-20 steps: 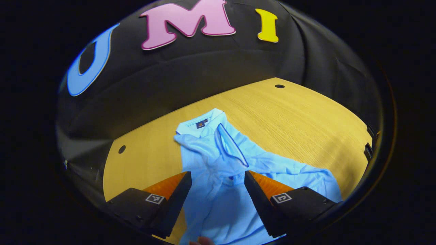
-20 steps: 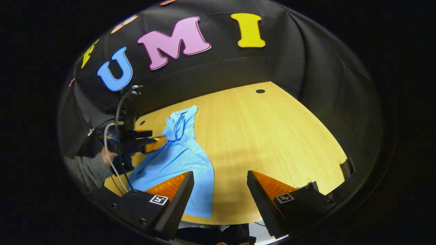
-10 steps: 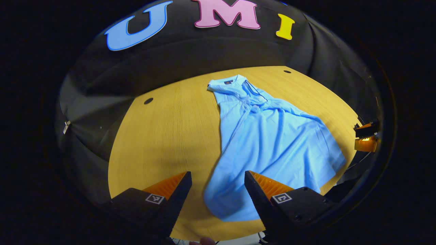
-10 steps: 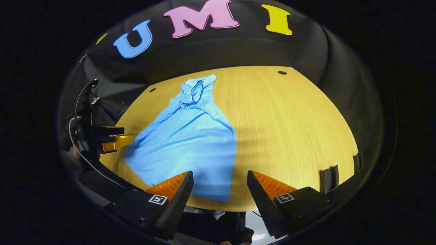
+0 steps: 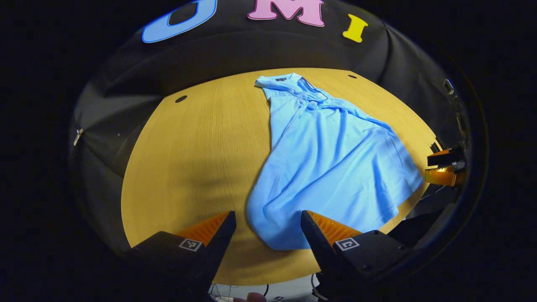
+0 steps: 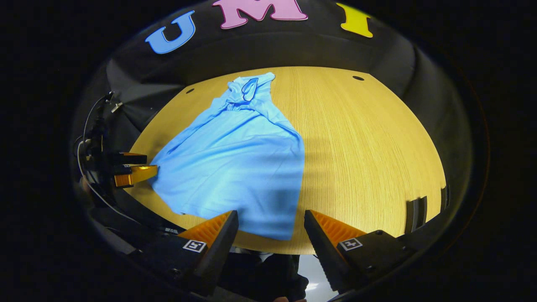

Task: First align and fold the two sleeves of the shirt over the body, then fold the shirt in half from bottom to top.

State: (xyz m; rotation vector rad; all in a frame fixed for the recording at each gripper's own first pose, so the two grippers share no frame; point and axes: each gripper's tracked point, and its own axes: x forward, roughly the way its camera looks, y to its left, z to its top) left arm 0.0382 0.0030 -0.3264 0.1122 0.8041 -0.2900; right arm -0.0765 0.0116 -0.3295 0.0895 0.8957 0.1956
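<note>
Light-blue soft cotton polo shirt (image 5: 331, 167) flat, rumpled, on round pale-wood worktop (image 5: 188, 167), collar far; limp, light, likely bunches: best pinched at hem corners; left tongs (image 5: 268, 235) and right tongs (image 6: 270, 233) agape, empty.

Left gripper (image 5: 268, 224): fingers spread wide apart, nothing between them, held level and pointing forward. In the right gripper view it sits far left (image 6: 144, 167), cables trailing from its body. Right gripper (image 6: 271, 224): fingers likewise spread, gripping nothing. It appears at the far right edge of the left gripper view (image 5: 442, 165).
</note>
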